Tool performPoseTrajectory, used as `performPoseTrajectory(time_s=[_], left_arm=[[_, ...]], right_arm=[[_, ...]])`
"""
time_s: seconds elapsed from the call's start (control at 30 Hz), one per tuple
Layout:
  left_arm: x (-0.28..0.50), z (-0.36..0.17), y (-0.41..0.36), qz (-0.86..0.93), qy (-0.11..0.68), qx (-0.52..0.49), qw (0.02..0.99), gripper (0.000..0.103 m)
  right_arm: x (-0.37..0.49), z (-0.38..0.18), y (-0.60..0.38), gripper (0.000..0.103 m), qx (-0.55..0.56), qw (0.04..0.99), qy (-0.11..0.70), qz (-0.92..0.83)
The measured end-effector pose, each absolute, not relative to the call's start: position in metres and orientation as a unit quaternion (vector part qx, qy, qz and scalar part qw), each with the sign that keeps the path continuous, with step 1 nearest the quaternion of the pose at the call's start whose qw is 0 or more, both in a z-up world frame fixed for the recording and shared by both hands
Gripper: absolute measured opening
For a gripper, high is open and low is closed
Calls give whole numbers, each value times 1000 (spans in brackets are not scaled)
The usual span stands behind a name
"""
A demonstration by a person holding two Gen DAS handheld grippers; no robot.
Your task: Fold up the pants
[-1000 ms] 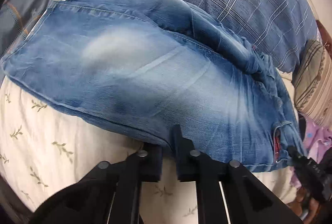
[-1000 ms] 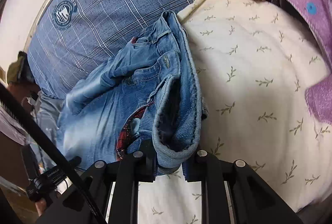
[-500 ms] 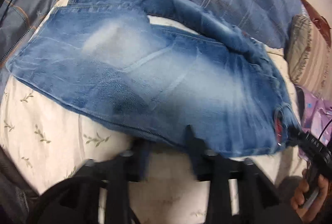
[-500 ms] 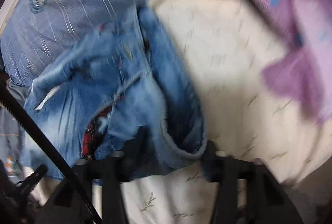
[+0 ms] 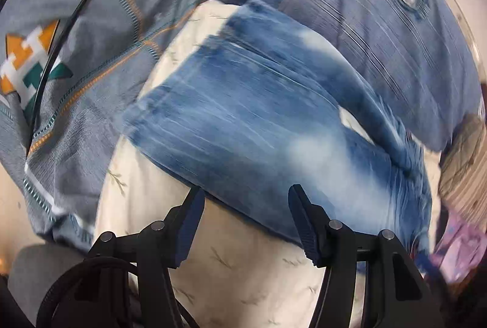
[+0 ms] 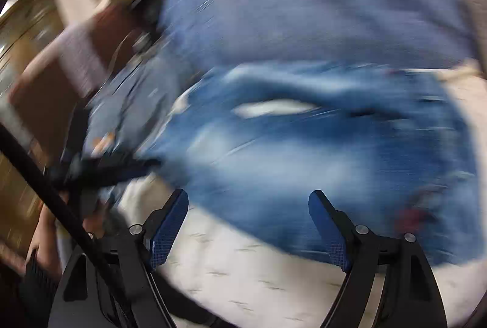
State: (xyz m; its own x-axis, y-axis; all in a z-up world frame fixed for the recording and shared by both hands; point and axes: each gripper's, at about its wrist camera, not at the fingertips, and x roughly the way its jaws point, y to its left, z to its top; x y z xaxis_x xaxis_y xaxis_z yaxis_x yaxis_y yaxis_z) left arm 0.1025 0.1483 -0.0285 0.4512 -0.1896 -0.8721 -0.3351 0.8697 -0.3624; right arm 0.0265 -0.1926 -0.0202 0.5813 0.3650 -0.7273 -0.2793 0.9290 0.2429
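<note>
Jeans (image 5: 261,127) released on the bed (image 5: 243,267)
Both grippers, left (image 5: 246,218) and right (image 6: 248,224), have just opened their jaws and hold nothing; smooth the fold before regrasping.

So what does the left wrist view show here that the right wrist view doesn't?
Left wrist only: a grey patterned blanket with an orange, white and green motif, a thin black cable across it, and a purple cloth at the right edge. Right wrist only: a blurred person at the left, by brown woodwork. Both: the jeans lying on the leaf-print sheet, the blue plaid cover behind them, and an open tool, left and right, each just opened, nothing between the pads.
</note>
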Motion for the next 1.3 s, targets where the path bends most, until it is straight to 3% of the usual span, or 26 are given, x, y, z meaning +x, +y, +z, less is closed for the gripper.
performPoseTrajectory(time_s=[0.17,0.27,0.33,0.37,0.4,0.43,0.47,0.5,0.63,0.8,0.87,0.93,0.97,1.03,1.3], left_arm=[[94,-52,178,46,521,-350,777,56],[101,-53,171,51,510,-342,787,55],[108,-62,169,63,513,-341,785,44],[109,-62,167,72,508,-338,789,37],[111,-61,166,80,502,-334,794,19],[110,-61,165,80,499,-334,795,13],[107,-60,161,72,494,-340,797,7],[107,-57,159,65,491,-338,800,6],[77,-30,150,85,442,-305,839,6],[69,-51,139,119,503,-291,805,10],[63,-46,133,113,501,-292,807,17],[46,-33,125,98,468,-300,825,44],[38,-27,121,91,450,-303,835,51],[17,-9,105,87,403,-287,865,65],[25,52,-13,-36,377,-180,908,66]], right_arm=[[39,-63,-132,80,-11,856,463,230],[42,-82,-112,67,-47,849,473,230],[43,-90,-105,58,-57,853,471,217],[46,-95,-104,44,-63,855,472,205],[49,-97,-105,37,-67,857,474,194],[50,-98,-106,35,-64,858,473,189],[48,-97,-108,23,-53,858,471,195],[49,-97,-107,16,-45,856,473,202],[47,-88,-107,10,-25,852,479,208],[50,-102,-111,13,3,840,500,210],[51,-108,-120,17,40,836,505,212],[49,-96,-130,41,73,832,502,225],[49,-91,-134,60,78,835,495,226],[45,-70,-150,76,95,854,467,208],[44,6,-237,82,184,886,390,172]])
